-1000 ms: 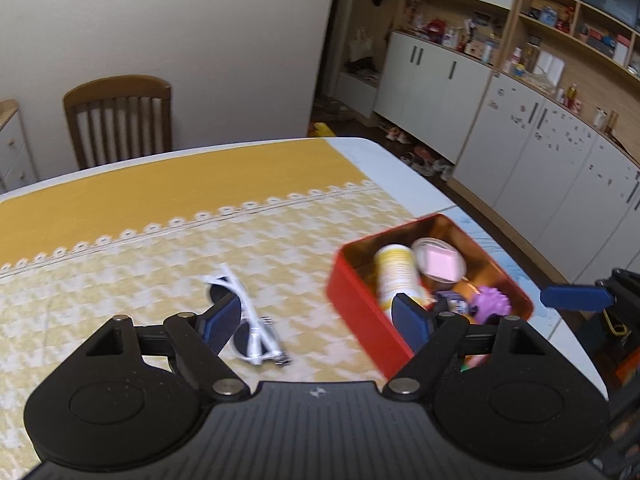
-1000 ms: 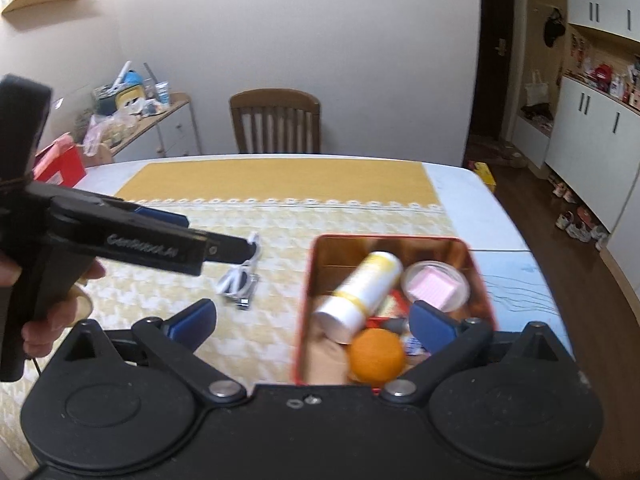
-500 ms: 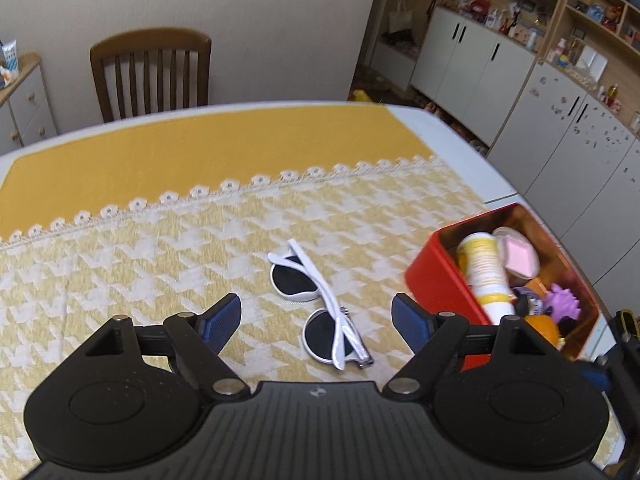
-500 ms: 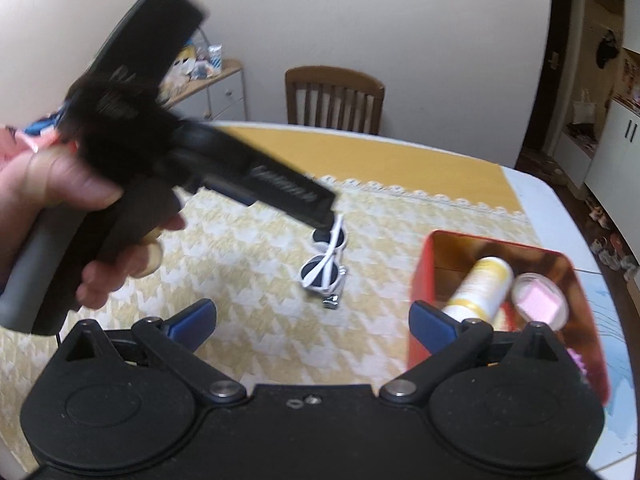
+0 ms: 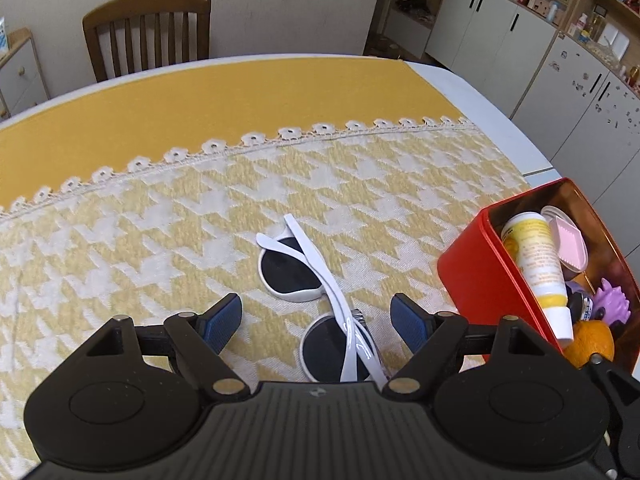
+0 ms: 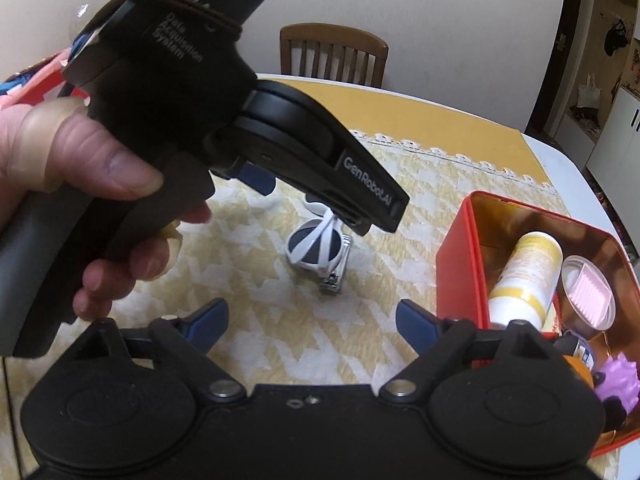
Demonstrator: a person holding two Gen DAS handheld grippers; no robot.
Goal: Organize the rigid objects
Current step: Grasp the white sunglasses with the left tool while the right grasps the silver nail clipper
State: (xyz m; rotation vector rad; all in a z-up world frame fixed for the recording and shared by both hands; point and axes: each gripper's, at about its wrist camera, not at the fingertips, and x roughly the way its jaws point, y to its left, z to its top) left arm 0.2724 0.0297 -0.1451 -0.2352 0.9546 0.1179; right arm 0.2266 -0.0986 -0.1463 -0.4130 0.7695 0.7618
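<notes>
White sunglasses (image 5: 316,292) with dark lenses lie folded on the yellow patterned tablecloth; they also show in the right wrist view (image 6: 318,242). A metal nail clipper (image 6: 334,276) lies partly under them. My left gripper (image 5: 318,318) is open, its fingers on either side of the near lens, just above it. My right gripper (image 6: 312,318) is open and empty, nearer than the glasses. The red tin (image 5: 472,276) to the right holds a yellow-white bottle (image 5: 536,264), a pink-lidded cup, an orange and a purple spiky toy.
The left gripper's body and the hand on it (image 6: 168,128) fill the upper left of the right wrist view. A wooden chair (image 5: 148,32) stands behind the table. The table's right edge (image 5: 500,120) is near the tin. White cupboards stand at the far right.
My left gripper has moved down and forward over the sunglasses, so they now sit between its fingers. The right gripper has shifted left, away from the tin.
</notes>
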